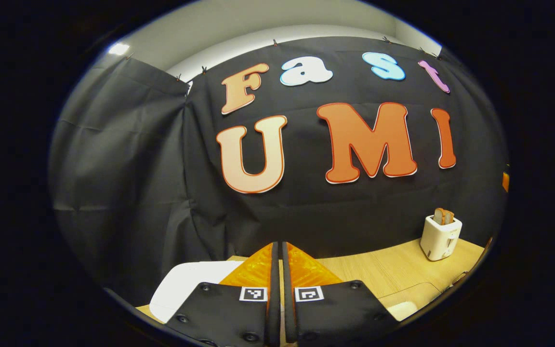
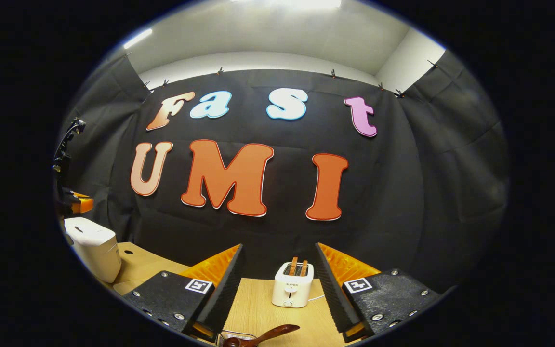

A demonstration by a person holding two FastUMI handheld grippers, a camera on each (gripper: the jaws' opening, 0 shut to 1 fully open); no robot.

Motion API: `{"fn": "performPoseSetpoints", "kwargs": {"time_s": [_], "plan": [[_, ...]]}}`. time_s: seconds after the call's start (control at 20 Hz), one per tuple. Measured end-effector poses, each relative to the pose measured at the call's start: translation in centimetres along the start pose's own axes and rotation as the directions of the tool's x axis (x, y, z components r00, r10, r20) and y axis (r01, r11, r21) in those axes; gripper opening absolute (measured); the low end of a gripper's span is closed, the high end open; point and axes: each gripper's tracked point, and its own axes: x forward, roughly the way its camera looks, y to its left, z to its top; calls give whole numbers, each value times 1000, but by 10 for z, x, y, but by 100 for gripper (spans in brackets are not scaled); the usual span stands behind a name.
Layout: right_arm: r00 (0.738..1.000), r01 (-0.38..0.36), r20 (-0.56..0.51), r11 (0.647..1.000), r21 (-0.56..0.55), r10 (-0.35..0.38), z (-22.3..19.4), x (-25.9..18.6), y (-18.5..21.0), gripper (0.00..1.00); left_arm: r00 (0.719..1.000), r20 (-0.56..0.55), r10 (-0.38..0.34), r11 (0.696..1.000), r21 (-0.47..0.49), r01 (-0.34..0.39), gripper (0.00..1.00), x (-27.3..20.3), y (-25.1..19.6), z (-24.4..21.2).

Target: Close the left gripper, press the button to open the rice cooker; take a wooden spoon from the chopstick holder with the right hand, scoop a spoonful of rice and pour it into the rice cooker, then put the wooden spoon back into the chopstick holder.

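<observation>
Left claw (image 1: 279, 250) closed, right claw (image 2: 277, 260) apart; one wooden spoon (image 2: 270, 333).

The left tool (image 1: 279, 250), at the bottom centre of the left gripper view, has two flat black matte carriers studded with round screw heads. Each bears a small square black-and-white marker near its inner top corner. The wedge-shaped fingers have ribbed outer faces. The right tool (image 2: 278, 270), at the bottom of the right gripper view, is built alike: black textured plates, silver screws along the edges, one square marker each, and toothed inner finger faces.
</observation>
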Motion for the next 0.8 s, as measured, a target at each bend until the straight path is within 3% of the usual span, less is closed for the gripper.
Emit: {"fn": "performPoseSetpoints", "kwargs": {"time_s": [0.2, 0.25, 0.55, 0.6, 0.8], "plan": [[1000, 0, -23, 1000, 9, 1, -8, 6, 3, 79, 998, -57, 30, 999, 12, -29, 4, -26, 20, 3], [1000, -5, -29, 1000, 14, 6, -11, 7, 5, 79, 997, -69, 30, 1000, 9, -30, 6, -4, 23, -5], [999, -10, -37, 1000, 14, 10, -21, 7, 4, 81, 968, -191, 162, 986, -15, -168, 4, 0, 88, -26], [999, -13, -32, 1000, 16, 14, -21, 8, 5, 87, 959, -225, 171, 984, -16, -179, 0, 1, 96, -35], [998, -16, -57, 999, 41, 18, -30, 9, 4, 95, 926, -341, 162, 981, -42, -188, 4, 1, 109, -67]]}}
